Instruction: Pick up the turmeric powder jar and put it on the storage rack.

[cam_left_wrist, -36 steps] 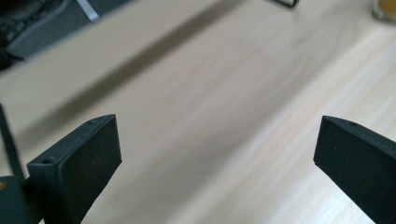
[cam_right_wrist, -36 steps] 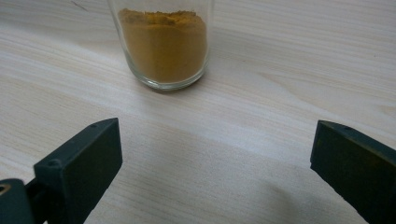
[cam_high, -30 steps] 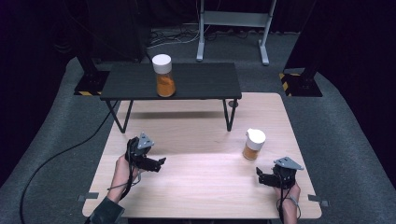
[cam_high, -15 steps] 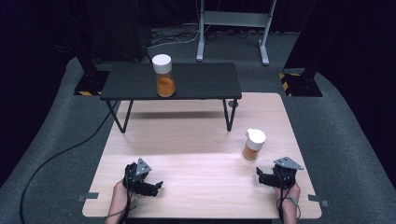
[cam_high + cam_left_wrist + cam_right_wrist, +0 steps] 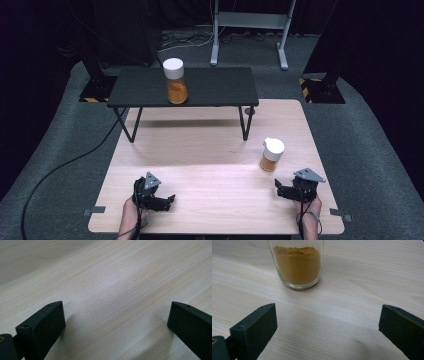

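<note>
I count two white-lidded jars of orange powder, one far on the black shelf [image 5: 182,88] and one near right [image 5: 272,154], plus my two grippers.

1. Right gripper [image 5: 281,190] low at the near-right of the wooden table [image 5: 210,150], jaws wide apart; bare tabletop lies between it & the small jar [image 5: 271,155] just ahead, nothing in that path.
2. In the right gripper view the jar's glass base [image 5: 298,265] stands ahead of the gap, a bit left of centre.
3. Left gripper [image 5: 170,200] at near-left, jaws spread; bare wood in front of it in the left gripper view.
4. Mid-table is open between both grippers.
5. Far side: black shelf [image 5: 210,87] on thin legs spans the back, tall jar [image 5: 175,80] on top; open room beneath the shelf betw. the legs.
</note>
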A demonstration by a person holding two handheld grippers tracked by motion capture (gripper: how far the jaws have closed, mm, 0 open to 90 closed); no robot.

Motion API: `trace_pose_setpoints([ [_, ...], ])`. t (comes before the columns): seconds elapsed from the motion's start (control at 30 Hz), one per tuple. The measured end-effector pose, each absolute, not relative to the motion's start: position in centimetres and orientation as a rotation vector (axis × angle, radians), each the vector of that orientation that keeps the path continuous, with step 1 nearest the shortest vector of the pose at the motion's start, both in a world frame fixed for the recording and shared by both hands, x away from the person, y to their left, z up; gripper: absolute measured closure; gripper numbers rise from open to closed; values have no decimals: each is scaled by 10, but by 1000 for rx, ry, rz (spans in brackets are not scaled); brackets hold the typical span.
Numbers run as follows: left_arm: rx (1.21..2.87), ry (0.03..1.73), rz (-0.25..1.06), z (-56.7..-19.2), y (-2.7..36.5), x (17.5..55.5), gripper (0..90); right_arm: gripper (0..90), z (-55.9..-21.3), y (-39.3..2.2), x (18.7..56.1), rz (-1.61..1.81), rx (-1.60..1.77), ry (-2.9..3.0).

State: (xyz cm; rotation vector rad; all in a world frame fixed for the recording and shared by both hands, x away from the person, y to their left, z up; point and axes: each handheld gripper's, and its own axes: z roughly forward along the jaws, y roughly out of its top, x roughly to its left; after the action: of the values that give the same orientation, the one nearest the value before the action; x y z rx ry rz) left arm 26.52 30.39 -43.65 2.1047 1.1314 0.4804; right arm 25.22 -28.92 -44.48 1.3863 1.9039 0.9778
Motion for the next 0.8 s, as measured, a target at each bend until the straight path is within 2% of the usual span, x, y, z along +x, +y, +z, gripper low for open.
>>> trace_pose_setpoints([
  [0.47, 2092, 1154, 493, -437, 301, 263, 18, 12, -443, -293, 256, 998, 1391, 1933],
  [0.6, 2086, 1162, 496, -437, 300, 263, 18, 16, -441, -306, 267, 1099, 1414, 1961],
  [0.8, 2083, 1171, 500, -437, 300, 263, 18, 13, -423, -286, 290, 1061, 1337, 1977],
])
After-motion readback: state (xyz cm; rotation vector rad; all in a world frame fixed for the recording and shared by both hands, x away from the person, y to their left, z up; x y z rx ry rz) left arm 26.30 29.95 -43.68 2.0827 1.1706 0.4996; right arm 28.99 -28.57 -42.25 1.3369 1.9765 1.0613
